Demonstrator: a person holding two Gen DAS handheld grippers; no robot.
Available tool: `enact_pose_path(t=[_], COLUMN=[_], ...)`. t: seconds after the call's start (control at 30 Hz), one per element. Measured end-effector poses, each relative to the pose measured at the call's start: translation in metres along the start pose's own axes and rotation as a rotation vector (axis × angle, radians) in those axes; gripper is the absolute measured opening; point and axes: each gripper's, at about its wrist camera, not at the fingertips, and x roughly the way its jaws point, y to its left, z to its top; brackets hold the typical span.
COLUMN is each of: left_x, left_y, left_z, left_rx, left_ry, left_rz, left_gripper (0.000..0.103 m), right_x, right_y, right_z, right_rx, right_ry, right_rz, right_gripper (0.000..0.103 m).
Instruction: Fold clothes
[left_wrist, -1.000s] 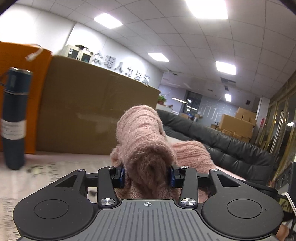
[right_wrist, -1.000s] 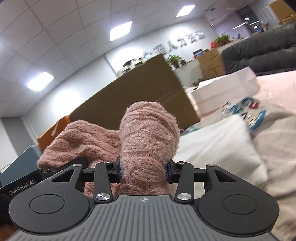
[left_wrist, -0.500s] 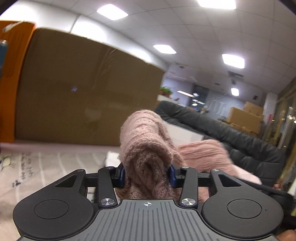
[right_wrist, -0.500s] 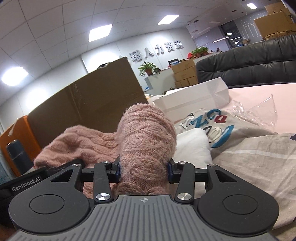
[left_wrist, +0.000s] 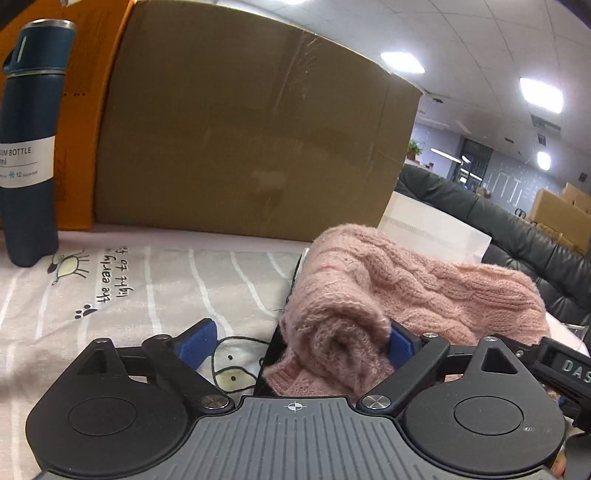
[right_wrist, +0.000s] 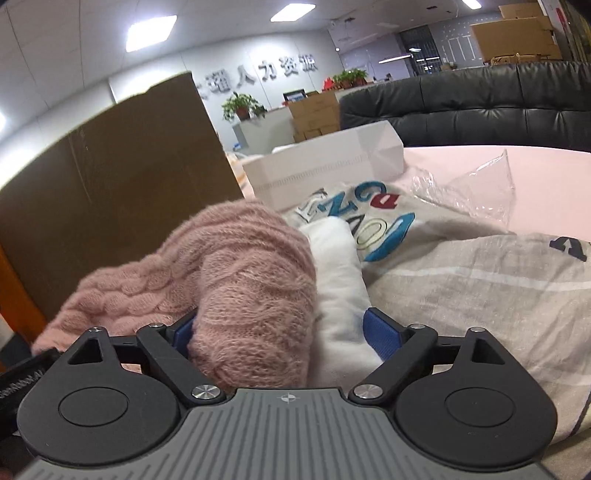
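Both claws stand apart, the left claw (left_wrist: 295, 341) and right claw (right_wrist: 282, 330) each flanking an unclamped end of the pink sweater (left_wrist: 406, 288), bunched toward three o'clock on the bench (left_wrist: 147, 288); one fold seems laid, squaring likely remains.

The surface (right_wrist: 546, 184) is covered in pale pink. In the left wrist view a striped grey printed cloth (left_wrist: 166, 288) with cartoon drawings and the words "the early" lies flat on it, with a dark blue vacuum bottle (left_wrist: 31, 147) standing upright at its far left edge. A large brown cardboard box (left_wrist: 251, 140) stands behind, an orange box (left_wrist: 86, 110) beside it. The pink cable-knit sweater (left_wrist: 413, 291) lies bunched to the right. In the right wrist view, a white box (right_wrist: 325, 166), crumpled clear plastic (right_wrist: 476, 192), a lettered grey garment (right_wrist: 388, 221) and a white garment (right_wrist: 340, 280) also lie there.
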Motion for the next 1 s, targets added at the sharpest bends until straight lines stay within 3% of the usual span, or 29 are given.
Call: enact_pose_path(t=[0.1,0.17,0.23,0.33,0.47,0.6,0.77,1.0], left_x=[-0.008,-0.023,-0.044,-0.076,-0.116,-0.145,-0.161,-0.165], left_y=[0.002,0.008,0.015,0.029,0.051,0.072,0.087,0.082], left_z=[0.005,0.007,0.007,0.007,0.007,0.008,0.014,-0.004], left_rx=[-0.01,-0.029,-0.036,-0.013,0.037,0.078,0.032,0.084], left_ry=[-0.007,-0.021,-0.057,-0.113,-0.171,-0.223,-0.283,-0.484], left_rz=[-0.013,-0.028,-0.038,-0.039,-0.026,-0.016,-0.033,0.013], left_gripper=[0.095,0.095,0.095,0.096,0.099,0.1,0.101,0.103], right_x=[0.003,-0.005,-0.022,-0.053,-0.078,-0.098,-0.133,-0.137], right_y=[-0.003,-0.005,-0.006,-0.005,0.006,0.029,0.066,0.122], right_z=[0.0,0.0,0.0,-0.008,-0.02,-0.024,-0.036,-0.083], right_rx=[0.011,0.03,0.042,0.037,-0.018,-0.08,-0.002,-0.135], right_ry=[-0.007,-0.057,-0.166,-0.391,-0.526,-0.532,-0.504,-0.431], right_rz=[0.027,0.055,0.084,0.091,0.041,0.01,-0.018,-0.049], right_gripper=[0.093,0.093,0.094,0.103,0.103,0.103,0.103,0.103])
